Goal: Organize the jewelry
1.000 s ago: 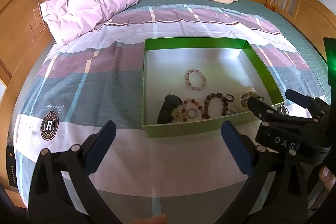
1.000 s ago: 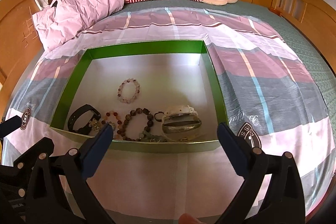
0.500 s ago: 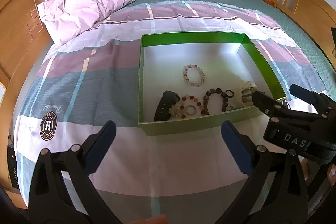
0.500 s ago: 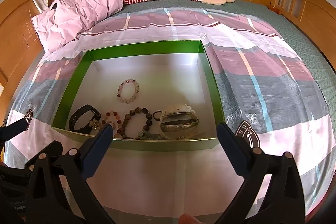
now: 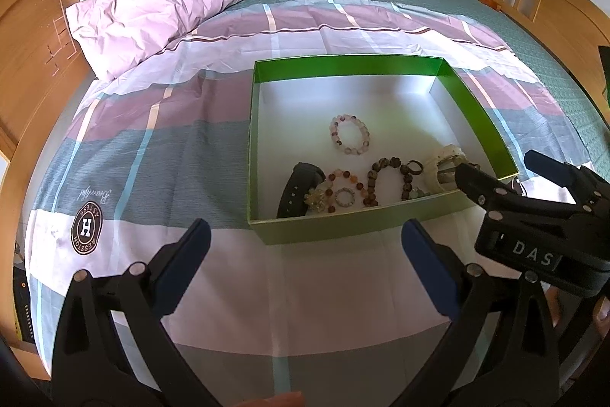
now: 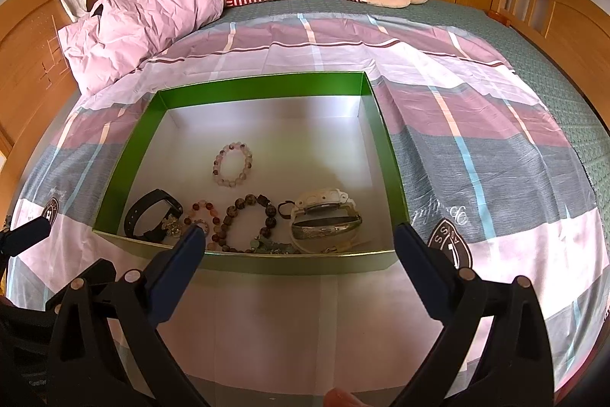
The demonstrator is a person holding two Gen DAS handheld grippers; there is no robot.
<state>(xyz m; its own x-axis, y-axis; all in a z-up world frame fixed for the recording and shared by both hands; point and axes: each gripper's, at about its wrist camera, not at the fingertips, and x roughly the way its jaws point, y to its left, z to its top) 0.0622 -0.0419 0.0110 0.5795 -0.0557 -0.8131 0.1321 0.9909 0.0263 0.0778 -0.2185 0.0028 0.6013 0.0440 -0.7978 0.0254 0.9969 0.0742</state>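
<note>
Both claws are spread wide and gripping nothing: the left gripper (image 5: 305, 256) and right gripper (image 6: 295, 250) hang over the white strip of the bedsheet (image 6: 495, 155), just short of the near wall of the green box (image 6: 244, 88). Compared with a second ago the box sits a bit closer to the right claw, whose left fingertip (image 6: 192, 239) now overlaps that near wall. Readable stuff: "DAS" in white on the right claw's body, seen from the left camera, a round "H" badge (image 5: 87, 227) on the sheet off to the left claw's left, and some cursive script beside it that I can't make out. Inside the box, all ahead of the claws: a pale bead bracelet (image 6: 232, 164) lies alone mid-floor, oval, long axis running away from the claws. Crowded against the near wall are a black watch band (image 6: 152, 214) on its edge, a brown bead bracelet (image 6: 249, 222), a small orange bead one (image 6: 202, 214) and a silver bangle (image 6: 326, 226) lying crosswise in front of a white bangle (image 6: 324, 197).
</note>
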